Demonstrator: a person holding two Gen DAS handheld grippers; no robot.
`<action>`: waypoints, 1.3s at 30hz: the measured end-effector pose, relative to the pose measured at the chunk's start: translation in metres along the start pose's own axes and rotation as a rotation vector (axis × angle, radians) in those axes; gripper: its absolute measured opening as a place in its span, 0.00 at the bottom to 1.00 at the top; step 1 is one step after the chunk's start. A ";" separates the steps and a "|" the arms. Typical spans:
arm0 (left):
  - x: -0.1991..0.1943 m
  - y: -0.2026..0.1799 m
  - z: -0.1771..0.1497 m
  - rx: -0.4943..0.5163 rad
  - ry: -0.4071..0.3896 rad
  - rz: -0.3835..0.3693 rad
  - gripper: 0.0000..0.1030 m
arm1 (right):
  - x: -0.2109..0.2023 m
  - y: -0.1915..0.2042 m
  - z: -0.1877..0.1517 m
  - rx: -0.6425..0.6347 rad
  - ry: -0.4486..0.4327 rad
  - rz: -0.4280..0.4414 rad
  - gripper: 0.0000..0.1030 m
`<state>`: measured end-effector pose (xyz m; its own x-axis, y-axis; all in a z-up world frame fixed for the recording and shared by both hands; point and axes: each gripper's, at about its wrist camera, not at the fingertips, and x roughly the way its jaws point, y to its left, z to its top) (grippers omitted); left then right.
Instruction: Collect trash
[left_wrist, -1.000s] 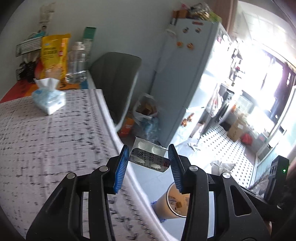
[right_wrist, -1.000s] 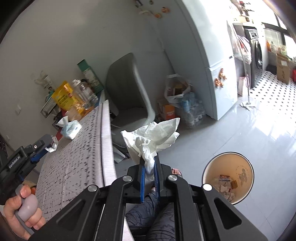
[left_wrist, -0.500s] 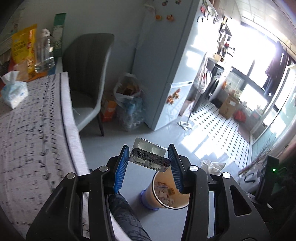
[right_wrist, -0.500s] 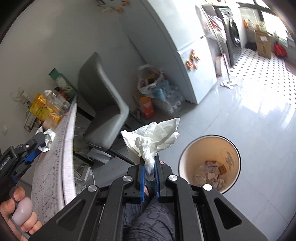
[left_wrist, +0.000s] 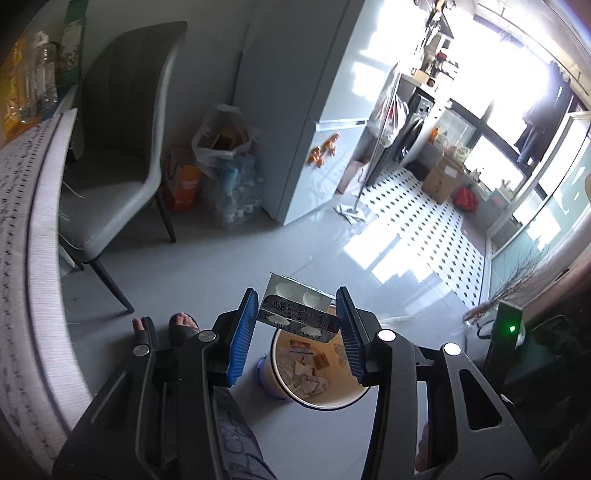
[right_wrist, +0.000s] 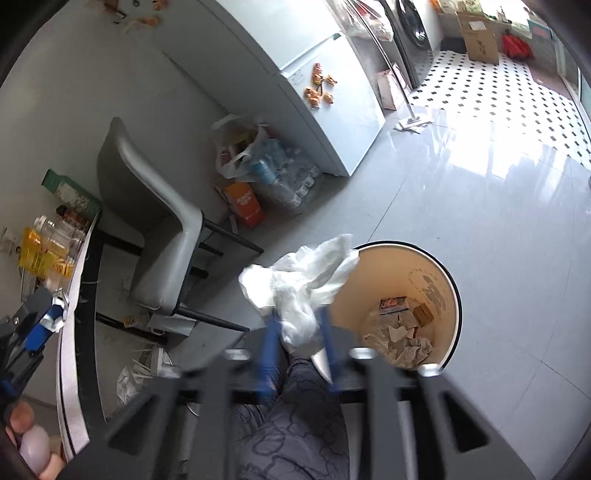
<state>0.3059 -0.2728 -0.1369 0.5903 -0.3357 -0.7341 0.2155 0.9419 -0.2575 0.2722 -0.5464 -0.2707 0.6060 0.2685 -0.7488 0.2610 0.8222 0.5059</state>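
Above the round cream waste bin (left_wrist: 325, 373) on the grey floor, your left claw (left_wrist: 297, 328) clamps a silver foil blister pack (left_wrist: 295, 314) crosswise between its blue pads, the pack tilted and hanging over the bin's rim at about 12 o'clock from the rubbish inside. Your right claw (right_wrist: 299, 343) is opening: its blurred blue pads stand apart with the crumpled white tissue (right_wrist: 299, 284) loose between them, the tissue reaching toward 1 o'clock over the near edge of the same bin (right_wrist: 436, 266). Crumpled paper and small cartons (right_wrist: 399, 325) already lie in the bin's bottom. At 9 o'clock in the right view you can see the patterned worktop (right_wrist: 68, 369) edge and your left claw beside it; the grey moulded chair (right_wrist: 155, 229) stands at 10 o'clock, and a clear bag of bottles (right_wrist: 273, 177) leans by the white fridge (right_wrist: 317, 59) at 12 o'clock.
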 end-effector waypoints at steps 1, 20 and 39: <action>0.004 -0.002 0.000 0.001 0.008 -0.003 0.42 | 0.000 -0.002 0.002 -0.006 -0.014 -0.003 0.48; 0.104 -0.089 0.000 0.012 0.235 -0.221 0.58 | -0.093 -0.074 0.011 0.153 -0.152 -0.067 0.49; -0.035 -0.024 0.010 -0.027 0.009 -0.151 0.94 | -0.123 -0.006 0.008 0.070 -0.202 -0.027 0.92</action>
<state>0.2873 -0.2835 -0.0987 0.5453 -0.4737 -0.6916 0.2803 0.8806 -0.3821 0.2026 -0.5885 -0.1784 0.7348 0.1347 -0.6648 0.3262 0.7892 0.5204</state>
